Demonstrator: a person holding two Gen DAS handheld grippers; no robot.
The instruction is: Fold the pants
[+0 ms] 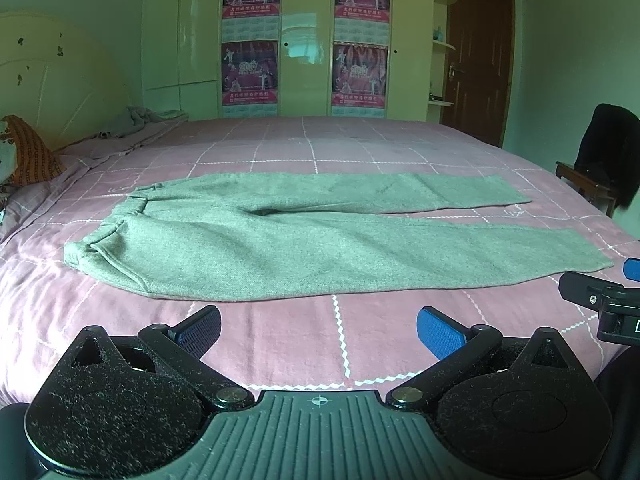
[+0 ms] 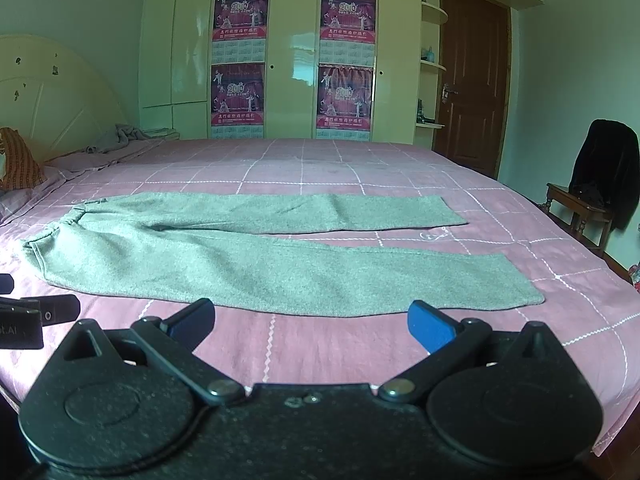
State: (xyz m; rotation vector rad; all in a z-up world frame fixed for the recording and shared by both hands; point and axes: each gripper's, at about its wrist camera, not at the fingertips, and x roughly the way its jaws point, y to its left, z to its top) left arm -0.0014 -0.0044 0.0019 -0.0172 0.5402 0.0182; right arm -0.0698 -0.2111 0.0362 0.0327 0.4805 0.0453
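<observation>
Grey pants point(image 1: 280, 236) lie flat on the pink checked bed point(image 1: 360, 336), waistband to the left and both legs stretched to the right, slightly spread. In the right wrist view the same pants point(image 2: 256, 264) reach from the left edge to the cuffs at right. My left gripper point(image 1: 318, 330) hovers open just in front of the near leg's edge, nothing between its blue pads. My right gripper point(image 2: 310, 326) is also open, short of the near leg close to its cuff. Each gripper shows at the edge of the other's view.
A cream headboard point(image 1: 52, 80) and an orange pillow point(image 1: 28, 152) stand at the left, with a crumpled grey cloth point(image 1: 136, 120) near them. A wardrobe with posters point(image 1: 304, 36) backs the bed. A wooden chair with a dark garment point(image 2: 600, 176) stands at the right, beside a brown door point(image 2: 468, 76).
</observation>
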